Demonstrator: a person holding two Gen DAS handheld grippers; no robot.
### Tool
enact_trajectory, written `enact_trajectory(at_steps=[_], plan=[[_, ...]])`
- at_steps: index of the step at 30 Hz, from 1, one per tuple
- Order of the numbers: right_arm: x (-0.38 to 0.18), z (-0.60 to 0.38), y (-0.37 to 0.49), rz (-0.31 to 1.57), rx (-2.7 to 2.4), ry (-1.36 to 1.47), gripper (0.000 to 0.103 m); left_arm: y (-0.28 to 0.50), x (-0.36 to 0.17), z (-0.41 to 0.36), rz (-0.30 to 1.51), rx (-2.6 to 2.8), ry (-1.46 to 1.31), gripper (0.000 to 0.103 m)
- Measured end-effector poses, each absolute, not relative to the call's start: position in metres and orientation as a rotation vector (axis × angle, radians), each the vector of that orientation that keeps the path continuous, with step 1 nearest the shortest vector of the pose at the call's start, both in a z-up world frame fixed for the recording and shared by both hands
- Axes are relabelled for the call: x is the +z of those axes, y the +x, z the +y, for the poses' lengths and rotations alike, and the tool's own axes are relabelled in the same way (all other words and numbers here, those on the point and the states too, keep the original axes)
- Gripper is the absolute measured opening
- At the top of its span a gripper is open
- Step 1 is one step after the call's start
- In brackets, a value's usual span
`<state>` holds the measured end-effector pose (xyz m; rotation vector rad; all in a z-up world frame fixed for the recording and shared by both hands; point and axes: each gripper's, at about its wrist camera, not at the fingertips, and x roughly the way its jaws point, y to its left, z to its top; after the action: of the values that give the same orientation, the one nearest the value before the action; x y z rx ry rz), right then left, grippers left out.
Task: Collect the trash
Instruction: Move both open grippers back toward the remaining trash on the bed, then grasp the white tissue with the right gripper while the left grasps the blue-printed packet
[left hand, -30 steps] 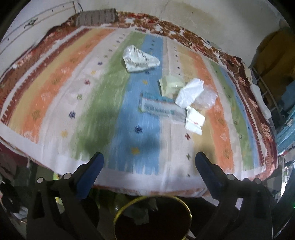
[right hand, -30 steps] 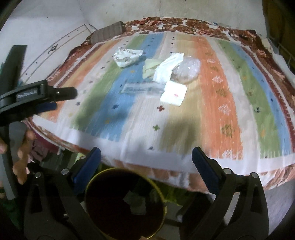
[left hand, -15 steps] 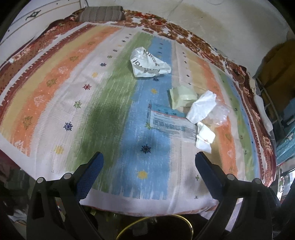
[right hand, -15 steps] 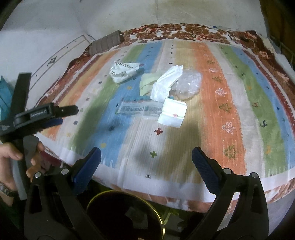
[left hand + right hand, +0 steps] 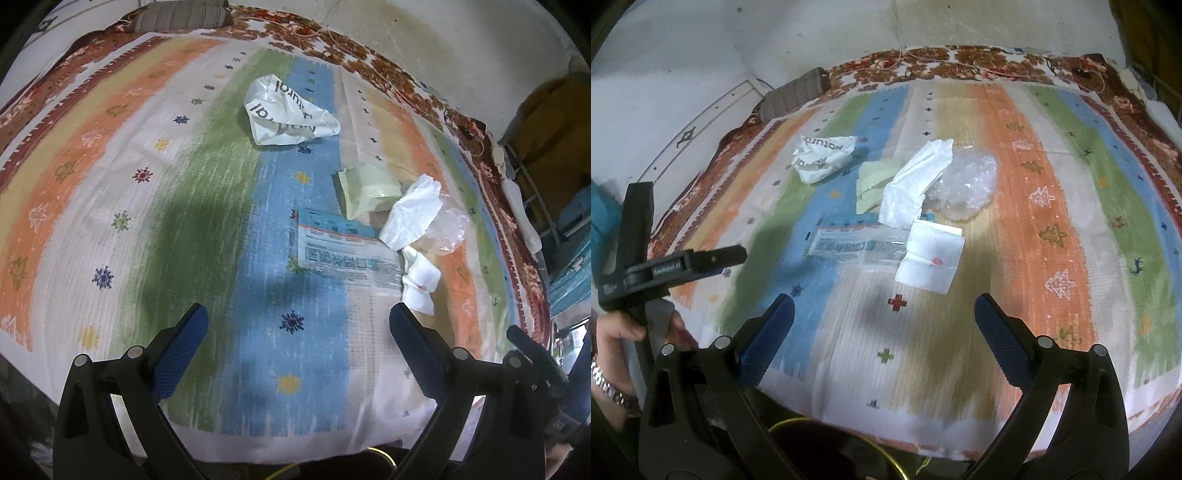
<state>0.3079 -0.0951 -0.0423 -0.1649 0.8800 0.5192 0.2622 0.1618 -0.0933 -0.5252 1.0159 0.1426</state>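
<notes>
Trash lies on a striped bedspread [image 5: 207, 206]: a crumpled white printed bag [image 5: 286, 112] [image 5: 822, 158], a pale green wrapper [image 5: 367, 190] [image 5: 877, 182], a white tissue [image 5: 412, 212] [image 5: 914, 188], clear crumpled plastic [image 5: 448, 229] [image 5: 967, 186], a flat blue-and-white printed packet [image 5: 343, 251] [image 5: 855, 247] and a folded white napkin with a red spot [image 5: 421, 282] [image 5: 929, 264]. My left gripper [image 5: 297, 321] hangs open over the near blue stripe, short of the packet. My right gripper [image 5: 884, 312] is open just short of the napkin. Nothing is held.
A dark bin with a yellow rim [image 5: 871, 443] shows at the bottom edge, below the bed's near side. A striped pillow [image 5: 183, 16] lies at the far end by the wall. Shelving and cloth [image 5: 546, 155] stand to the right. A hand [image 5: 624, 332] holds the left tool.
Both grippers have moved forward from above the bin to over the bedspread, nearer the trash. The bin has slid almost out of view. Both stayed open.
</notes>
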Motion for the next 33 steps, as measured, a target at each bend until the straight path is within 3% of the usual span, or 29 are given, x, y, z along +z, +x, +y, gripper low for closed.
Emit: enact_trajectory(at_steps=[13, 20, 23, 28, 30, 31, 33], plan=[[-0.096, -0.088, 0.368, 0.983, 0.465, -0.177, 0.079, 0.302, -0.135, 0.187, 1.000, 0.113, -0.639, 0.084], [-0.127, -0.085, 0.395, 1.044, 0.426, -0.154, 0.065, 0.326, -0.164, 0.187, 1.026, 0.081, -0.667, 0.069], [-0.136, -0.085, 0.403, 1.061, 0.411, -0.154, 0.058, 0.333, -0.168, 0.184, 1.001, 0.065, -0.630, 0.068], [-0.144, -0.081, 0.406, 1.052, 0.392, -0.182, 0.043, 0.343, -0.176, 0.179, 0.996, 0.029, -0.619, 0.029], [-0.145, -0.080, 0.405, 1.048, 0.385, -0.199, 0.037, 0.347, -0.176, 0.169, 1.006, 0.018, -0.570, 0.021], [-0.146, -0.079, 0.404, 1.047, 0.385, -0.208, 0.035, 0.349, -0.176, 0.166, 1.011, 0.011, -0.566, 0.012], [-0.146, -0.077, 0.402, 1.043, 0.396, -0.231, 0.018, 0.352, -0.177, 0.165, 1.024, 0.018, -0.578, 0.002]])
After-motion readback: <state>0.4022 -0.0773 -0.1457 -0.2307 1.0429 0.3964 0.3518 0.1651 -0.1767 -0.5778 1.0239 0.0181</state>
